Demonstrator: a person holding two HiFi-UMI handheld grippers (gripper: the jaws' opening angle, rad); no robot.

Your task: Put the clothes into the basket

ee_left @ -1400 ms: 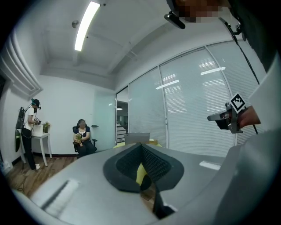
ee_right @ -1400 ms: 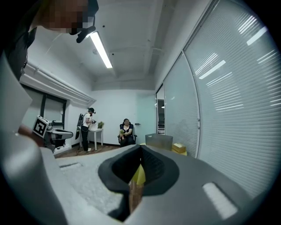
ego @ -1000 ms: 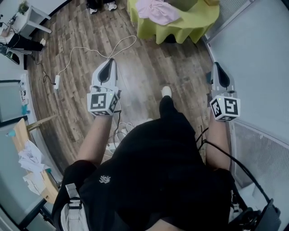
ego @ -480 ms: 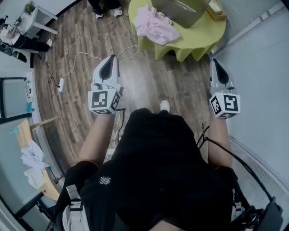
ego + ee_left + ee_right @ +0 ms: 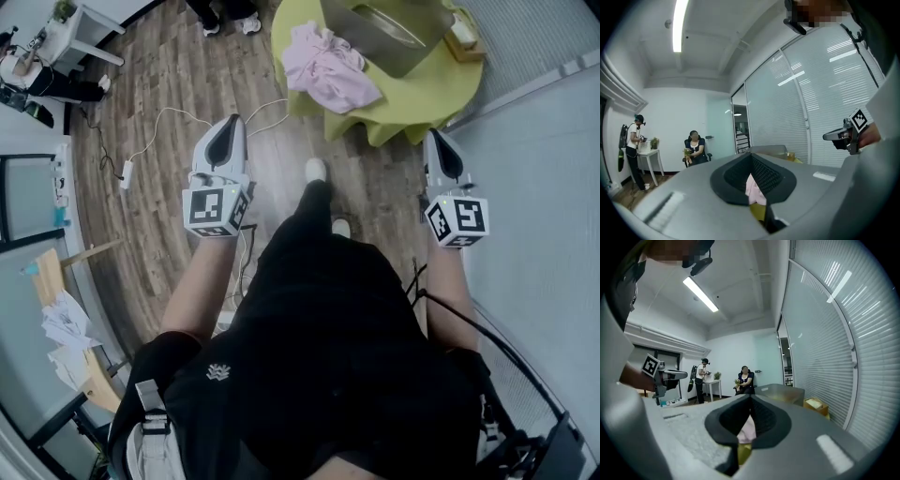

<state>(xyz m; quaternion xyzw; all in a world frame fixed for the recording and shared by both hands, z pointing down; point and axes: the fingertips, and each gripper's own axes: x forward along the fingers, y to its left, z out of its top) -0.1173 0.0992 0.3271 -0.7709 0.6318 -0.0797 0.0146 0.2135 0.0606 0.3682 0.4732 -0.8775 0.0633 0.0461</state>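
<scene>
Head view showed wood-plank floor [image 5: 169, 103] and a green-draped table [image 5: 431, 92] bearing pink clothes [image 5: 328, 67] beside a grey basket [image 5: 380, 30]; left gripper [image 5: 230, 128] and right gripper [image 5: 435, 141] both had jaws pressed together, empty.

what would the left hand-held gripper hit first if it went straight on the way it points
Probably the pink garment on the green-covered table; nothing nearer shows in that line, though depth is unclear.

Light: bright, even; ceiling strip lamp [image 5: 679, 23] above-left of the jaws.
Glare: pale streaks on glass wall [image 5: 811, 79], right of the jaws.
Distortion: fisheye bending, black corners.
Focus: jaws soft up close.
</scene>
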